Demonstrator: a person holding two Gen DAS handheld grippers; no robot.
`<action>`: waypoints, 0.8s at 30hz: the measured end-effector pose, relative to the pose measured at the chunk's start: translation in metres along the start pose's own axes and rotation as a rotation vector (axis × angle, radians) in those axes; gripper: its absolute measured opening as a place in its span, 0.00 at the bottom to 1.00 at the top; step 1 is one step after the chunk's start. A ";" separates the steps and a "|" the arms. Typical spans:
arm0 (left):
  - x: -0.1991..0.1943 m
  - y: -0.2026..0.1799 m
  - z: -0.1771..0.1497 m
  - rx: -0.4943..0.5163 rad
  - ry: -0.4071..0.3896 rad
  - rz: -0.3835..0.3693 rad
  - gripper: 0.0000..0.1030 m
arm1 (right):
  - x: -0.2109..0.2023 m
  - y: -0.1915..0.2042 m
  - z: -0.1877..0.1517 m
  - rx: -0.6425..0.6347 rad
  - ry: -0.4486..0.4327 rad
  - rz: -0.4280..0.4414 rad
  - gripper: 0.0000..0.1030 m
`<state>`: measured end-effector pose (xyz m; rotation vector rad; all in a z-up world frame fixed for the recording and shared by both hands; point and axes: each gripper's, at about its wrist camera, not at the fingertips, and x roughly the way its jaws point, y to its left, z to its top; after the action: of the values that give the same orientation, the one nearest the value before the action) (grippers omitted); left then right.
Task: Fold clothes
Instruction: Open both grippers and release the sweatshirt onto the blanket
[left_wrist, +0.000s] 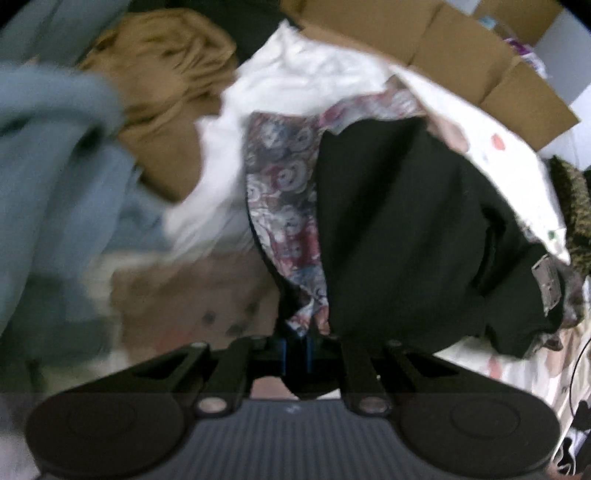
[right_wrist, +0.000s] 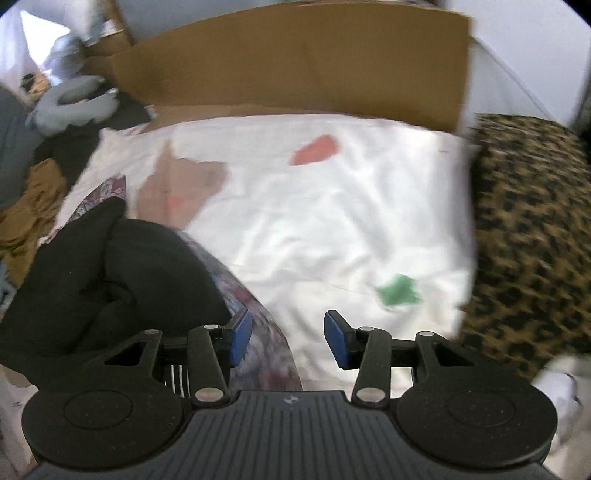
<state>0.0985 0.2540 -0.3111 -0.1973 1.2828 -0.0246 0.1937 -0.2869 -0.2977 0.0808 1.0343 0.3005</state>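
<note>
Left hand-held gripper (left_wrist: 297, 345): blue pads pinched on hem of black garment with floral-print lining (left_wrist: 399, 229), hanging crumpled over pile. Right hand-held gripper (right_wrist: 288, 338): jaws wide, empty, above white spotted sheet (right_wrist: 332, 206). Judged step: lifting garment out. Next: right grasps second edge, spread flat.

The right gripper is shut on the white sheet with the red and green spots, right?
Not quite. The right gripper is open, as the right wrist view shows: its blue pads stand apart and grip nothing. It does point at the white sheet with the red and green spots.
</note>
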 end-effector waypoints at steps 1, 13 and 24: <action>0.000 0.004 -0.006 -0.007 0.015 0.009 0.09 | 0.006 0.007 0.003 -0.012 0.006 0.019 0.50; 0.001 0.027 -0.043 -0.044 0.107 0.064 0.10 | 0.060 0.061 0.018 -0.086 0.059 0.122 0.53; -0.020 0.017 -0.014 0.008 0.068 0.097 0.38 | 0.100 0.084 0.030 -0.075 0.097 0.176 0.53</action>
<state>0.0779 0.2715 -0.2986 -0.1278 1.3582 0.0471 0.2492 -0.1760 -0.3484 0.0911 1.1128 0.5071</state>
